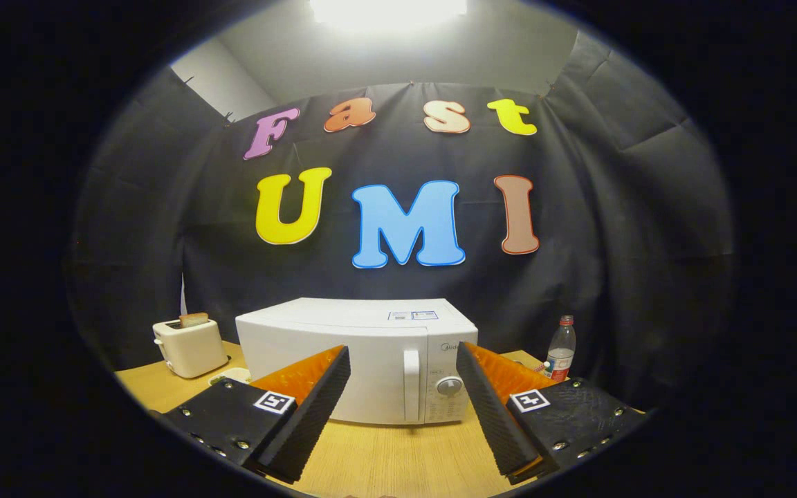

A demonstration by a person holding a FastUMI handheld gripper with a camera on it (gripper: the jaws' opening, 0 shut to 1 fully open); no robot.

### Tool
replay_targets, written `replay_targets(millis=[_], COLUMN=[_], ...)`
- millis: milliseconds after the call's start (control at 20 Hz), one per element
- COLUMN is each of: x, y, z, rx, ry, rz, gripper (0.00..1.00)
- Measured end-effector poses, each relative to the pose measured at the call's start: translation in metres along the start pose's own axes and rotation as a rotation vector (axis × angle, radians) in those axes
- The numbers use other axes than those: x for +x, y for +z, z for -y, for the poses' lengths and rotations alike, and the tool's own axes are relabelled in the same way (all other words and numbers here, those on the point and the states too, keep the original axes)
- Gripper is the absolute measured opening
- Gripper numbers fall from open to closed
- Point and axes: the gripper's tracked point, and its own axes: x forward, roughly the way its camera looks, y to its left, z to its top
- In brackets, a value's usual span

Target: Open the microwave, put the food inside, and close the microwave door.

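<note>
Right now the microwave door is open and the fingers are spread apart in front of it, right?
Not quite. The gripper view shows the microwave door shut, its handle flat against the front. The fingers are spread apart in front of it, holding nothing.

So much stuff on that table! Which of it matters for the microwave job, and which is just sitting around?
Part of the job:
- microwave, door shut, with its handle just beyond the fingers
- hand-held gripper, fingers spread open, holding nothing

Just sitting around:
- toaster with a slice of bread in it, left of the microwave
- plastic bottle, right of the microwave
</note>
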Motion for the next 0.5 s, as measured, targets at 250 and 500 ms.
replay_targets(millis=[250, 500], x=[0.045, 0.08], y=[-0.035, -0.068], z=[0.006, 0.007], rx=[0.002, -0.01], ry=[0.001, 0.007], rz=[-0.047, -0.095], gripper=[0.98, 0.98])
